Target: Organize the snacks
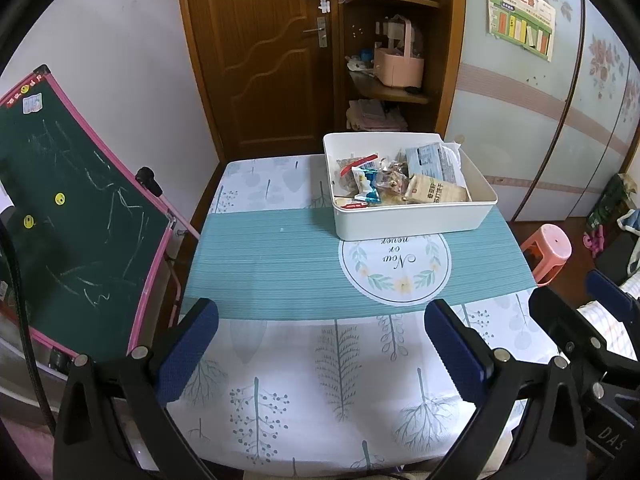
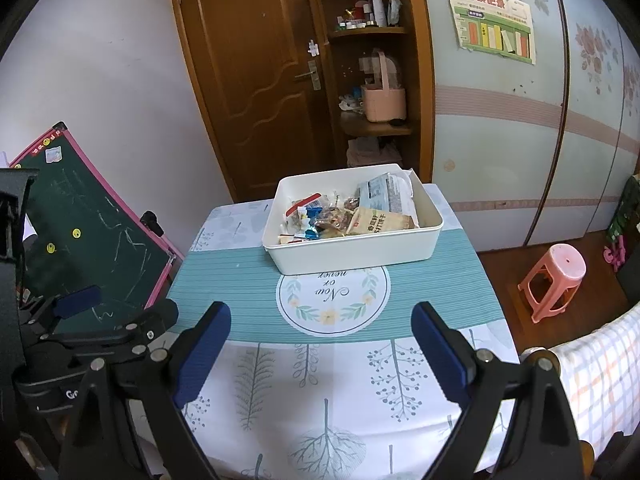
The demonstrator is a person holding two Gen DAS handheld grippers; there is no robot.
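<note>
A small table [image 1: 280,264] fills the middle of both views, covered by a cloth printed with pale trees at the near and far ends and a teal striped band across the centre, where a white round emblem [image 1: 394,268] carries a wreath and lettering. Left of the table leans a green chalkboard [image 1: 76,216] in a pink frame, scribbled with chalk; behind stand a brown wooden door [image 1: 260,52] and open corner shelves holding a pink basket [image 1: 398,66]. A pink plastic stool [image 2: 554,280] sits on the floor to the right of the table. On the far right part of the table rests a white rectangular bin [image 1: 412,220], its near wall just overlapping the emblem's far edge, and inside it lie the snacks [image 1: 396,180]: a heap of wrapped packets, a tan one and a pale blue one toward the right, red-and-blue wrappers toward the left. The left gripper [image 1: 320,348] hovers over the near end of the cloth, blue-padded jaws spread wide and holding nothing. The right gripper [image 2: 320,348] hangs beside it, likewise spread wide and empty, well short of the bin.
</note>
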